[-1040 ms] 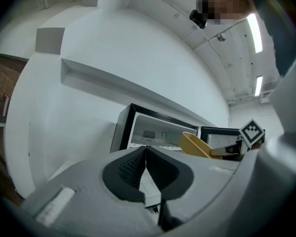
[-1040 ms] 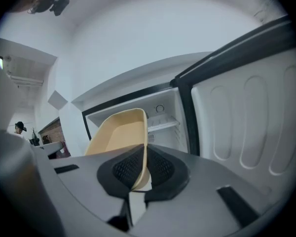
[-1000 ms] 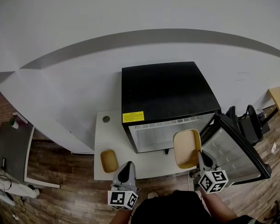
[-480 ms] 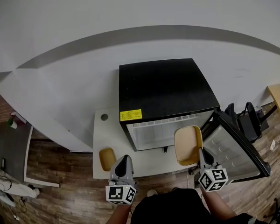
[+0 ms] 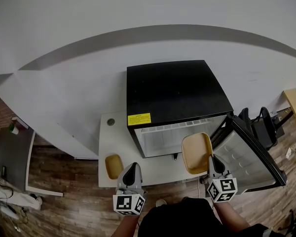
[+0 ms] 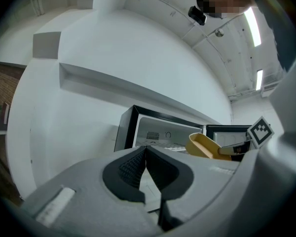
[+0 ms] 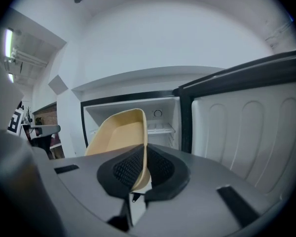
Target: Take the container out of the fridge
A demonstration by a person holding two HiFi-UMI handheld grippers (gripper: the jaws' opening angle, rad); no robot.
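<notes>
The container [image 5: 196, 153] is out of the fridge [image 5: 175, 93], held tilted in the air just before its open front. The right gripper [image 5: 210, 161] is clamped on the container's rim, 1 pad inside the wall and 1 outside. The door [image 5: 246, 154] stands open at the right. The left gripper [image 5: 130, 171] has its jaws pressed together on nothing, near a 2nd yellow tray [image 5: 114, 166] lying on the white table [image 5: 107, 139].

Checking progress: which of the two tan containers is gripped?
The container in front of the fridge, pinched by the right gripper; the other container lies on the table.
</notes>
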